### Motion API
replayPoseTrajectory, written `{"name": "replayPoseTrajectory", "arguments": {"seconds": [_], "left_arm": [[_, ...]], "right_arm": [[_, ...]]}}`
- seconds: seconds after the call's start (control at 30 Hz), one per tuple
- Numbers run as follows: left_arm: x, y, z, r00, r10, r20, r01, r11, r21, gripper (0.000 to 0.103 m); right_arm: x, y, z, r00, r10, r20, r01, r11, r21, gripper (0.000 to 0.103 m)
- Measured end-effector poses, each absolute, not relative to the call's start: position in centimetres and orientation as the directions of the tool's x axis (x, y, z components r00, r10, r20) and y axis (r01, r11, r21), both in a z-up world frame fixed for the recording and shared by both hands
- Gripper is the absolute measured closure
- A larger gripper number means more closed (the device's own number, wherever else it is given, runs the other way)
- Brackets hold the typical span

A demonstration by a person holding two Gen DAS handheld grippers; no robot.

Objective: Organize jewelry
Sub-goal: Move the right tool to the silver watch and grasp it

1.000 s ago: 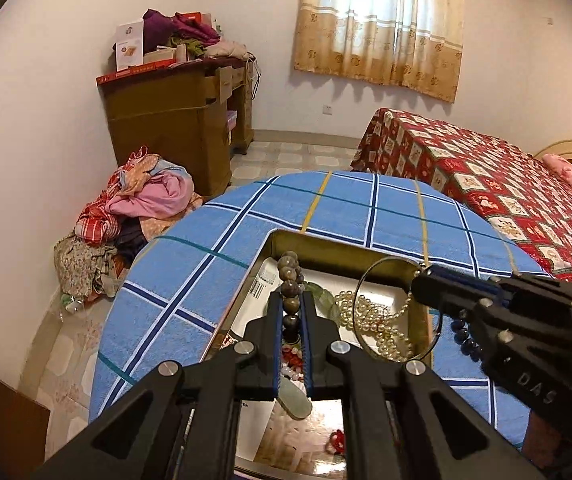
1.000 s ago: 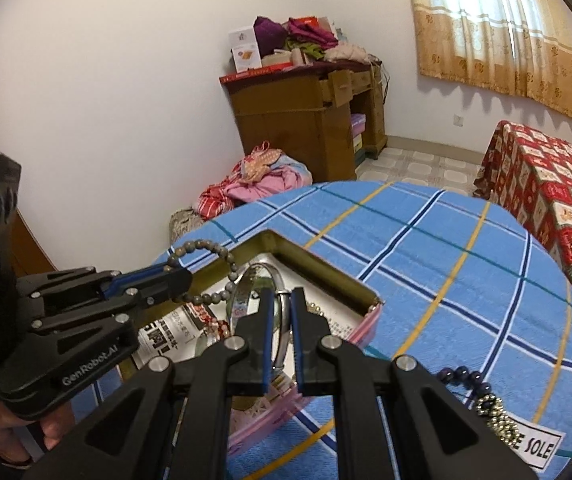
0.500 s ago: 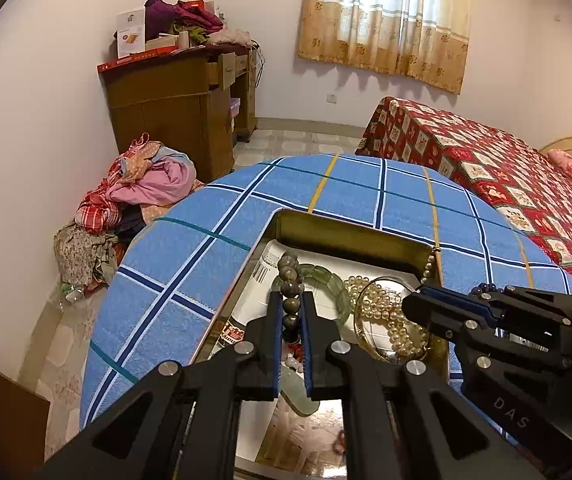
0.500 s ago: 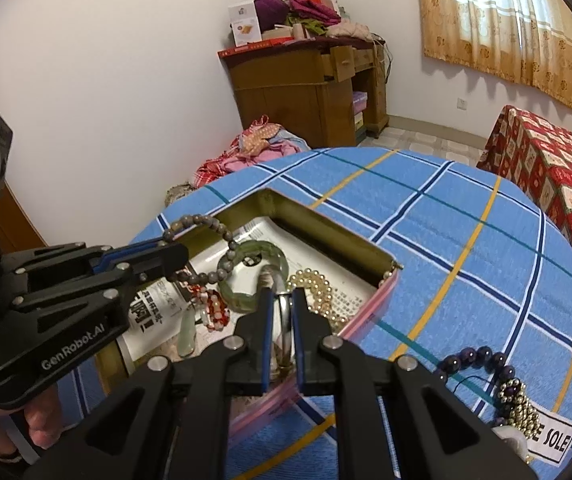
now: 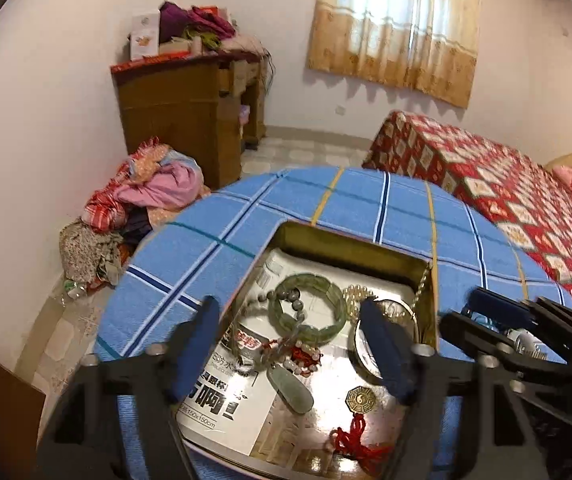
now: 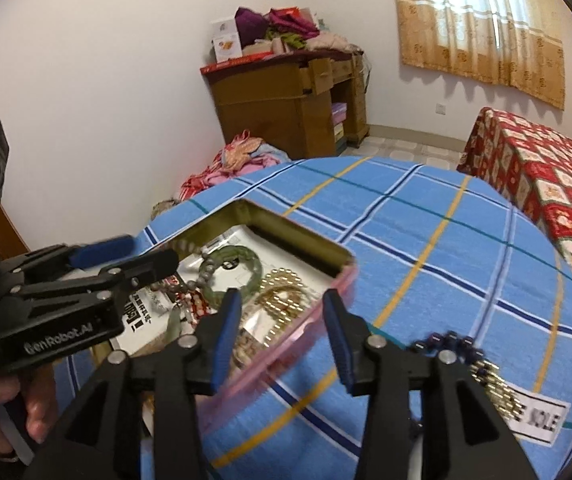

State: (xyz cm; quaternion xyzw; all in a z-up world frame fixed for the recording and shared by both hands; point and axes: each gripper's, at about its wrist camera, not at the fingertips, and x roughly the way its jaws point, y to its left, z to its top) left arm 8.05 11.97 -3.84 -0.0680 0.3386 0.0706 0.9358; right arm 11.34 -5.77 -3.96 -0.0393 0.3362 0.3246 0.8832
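Left gripper (image 5: 291,344): jaws spread wide, gripping nothing, poised over the tin (image 5: 349,242)
Right gripper (image 6: 282,334): jaws wide apart, empty, straddling the tin's pink near rim
Next piece: dark bead bracelet (image 6: 447,344) lay loose on the blue cloth, right of the tin, nearest the right gripper
Tin contents: jade bangle (image 5: 307,308), grey bead strand (image 5: 286,294), pearls (image 6: 282,282), jade pendant (image 5: 289,390), bagua charm (image 5: 359,400)

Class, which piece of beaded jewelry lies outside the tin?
The dark purple bead bracelet, lying on the blue tablecloth; the other beaded pieces lie inside the tin.
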Motion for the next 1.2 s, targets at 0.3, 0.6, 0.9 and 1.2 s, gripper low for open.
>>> {"name": "replayPoseTrajectory", "arguments": {"seconds": [0.3, 0.6, 0.9, 1.2], "left_arm": [[7.2, 7.6, -4.2, 0.766, 0.067, -0.639, -0.123, 0.991, -0.044, 0.030], [7.3, 2.9, -5.2, 0.749, 0.021, -0.662, -0.019, 1.000, 0.010, 0.029], [7.2, 2.1, -6.0, 0.733, 0.015, -0.681, -0.002, 1.000, 0.019, 0.029], [7.0, 0.9, -6.1, 0.734, 0.014, -0.679, 0.021, 0.999, 0.044, 0.029]], "right_arm": [[9.2, -14.6, -4.9, 0.643, 0.431, -0.633, -0.456, 0.880, 0.137, 0.050], [9.5, -14.9, -5.9, 0.621, 0.412, -0.667, -0.469, 0.877, 0.104, 0.057], [9.9, -14.8, -7.4, 0.587, 0.365, -0.723, -0.488, 0.872, 0.044, 0.062], [10.8, -14.3, -8.1, 0.529, 0.373, -0.762, -0.523, 0.851, 0.053, 0.066]]}}
